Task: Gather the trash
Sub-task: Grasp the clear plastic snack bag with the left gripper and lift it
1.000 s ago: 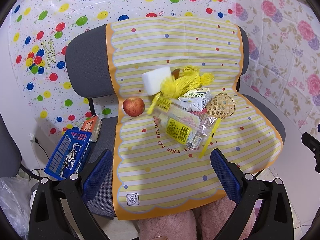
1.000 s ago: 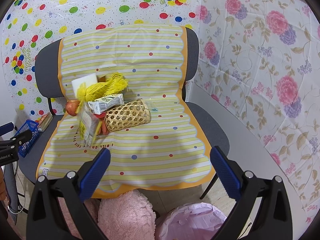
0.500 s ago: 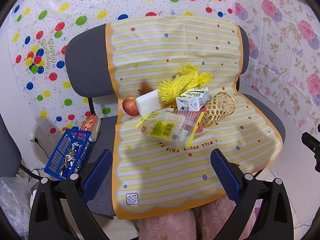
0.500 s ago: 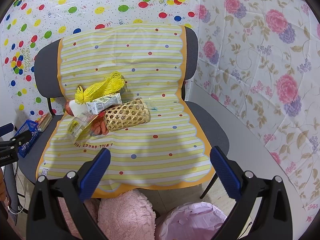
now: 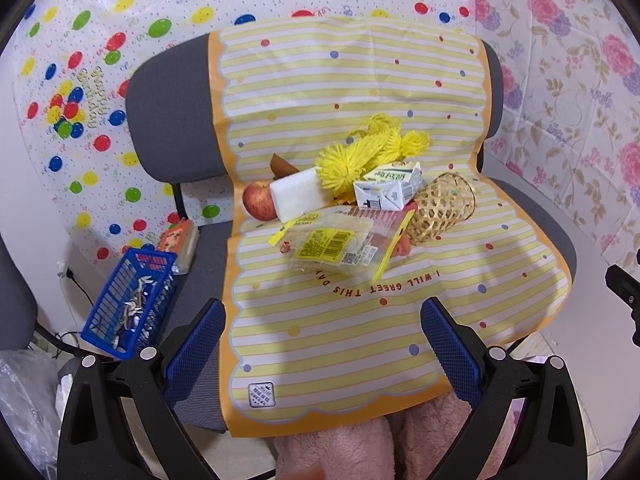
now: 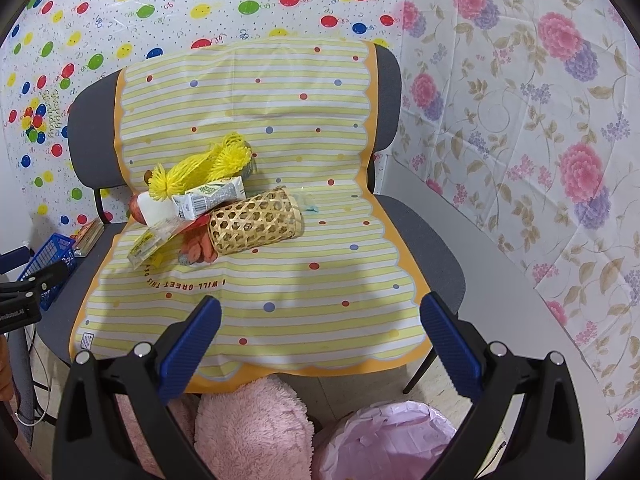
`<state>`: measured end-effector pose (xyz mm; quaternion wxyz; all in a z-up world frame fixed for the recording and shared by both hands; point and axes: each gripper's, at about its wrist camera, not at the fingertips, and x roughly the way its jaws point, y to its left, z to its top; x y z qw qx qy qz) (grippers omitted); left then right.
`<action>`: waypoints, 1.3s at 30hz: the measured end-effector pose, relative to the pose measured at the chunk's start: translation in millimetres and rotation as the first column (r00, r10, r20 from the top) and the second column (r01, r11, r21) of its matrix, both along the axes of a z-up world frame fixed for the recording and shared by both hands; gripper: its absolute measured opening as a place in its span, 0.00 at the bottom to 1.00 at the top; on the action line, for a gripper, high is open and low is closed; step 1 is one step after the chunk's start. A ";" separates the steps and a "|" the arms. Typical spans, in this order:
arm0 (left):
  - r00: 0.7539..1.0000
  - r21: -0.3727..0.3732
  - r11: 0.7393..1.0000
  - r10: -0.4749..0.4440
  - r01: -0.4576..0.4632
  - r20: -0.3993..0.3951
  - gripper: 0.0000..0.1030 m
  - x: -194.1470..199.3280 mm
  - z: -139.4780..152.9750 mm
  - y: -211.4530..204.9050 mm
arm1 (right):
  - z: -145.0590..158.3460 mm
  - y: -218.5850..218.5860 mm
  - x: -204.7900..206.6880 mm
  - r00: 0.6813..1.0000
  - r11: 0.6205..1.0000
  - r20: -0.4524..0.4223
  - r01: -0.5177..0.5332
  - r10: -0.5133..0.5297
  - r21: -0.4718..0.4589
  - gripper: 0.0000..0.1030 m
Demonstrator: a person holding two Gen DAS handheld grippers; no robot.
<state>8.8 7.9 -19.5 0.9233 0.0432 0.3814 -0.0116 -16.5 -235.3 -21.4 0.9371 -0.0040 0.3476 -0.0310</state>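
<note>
On the chair's striped cover, a crinkly snack wrapper [image 5: 340,242] is lying flat; it is looking light and slippery, best pinched at an edge. Both the left hand-held gripper [image 5: 323,344] and right hand-held gripper [image 6: 320,340] are hanging wide open, holding nothing.

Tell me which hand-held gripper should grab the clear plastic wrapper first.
Left, probably. The clear plastic wrapper with yellow label lies almost straight ahead of the open left hand-held gripper; from the open right hand-held gripper it sits far left.
</note>
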 end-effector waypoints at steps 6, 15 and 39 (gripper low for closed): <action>0.999 -0.030 0.999 -0.032 0.031 -0.041 0.93 17.6 -18.0 -4.8 | -7.5 1.5 9.9 1.000 1.000 -0.013 -0.025 0.025 0.006 0.94; 0.999 0.053 0.998 -0.045 0.046 -0.026 0.93 51.4 -39.7 -22.0 | -18.4 2.4 34.8 0.998 0.998 -0.002 -0.060 0.060 0.007 0.94; 0.991 0.098 0.990 -0.090 0.100 -0.095 0.85 148.0 -86.3 -47.5 | -43.5 2.9 93.2 0.994 0.995 -0.055 -0.087 0.090 0.051 0.94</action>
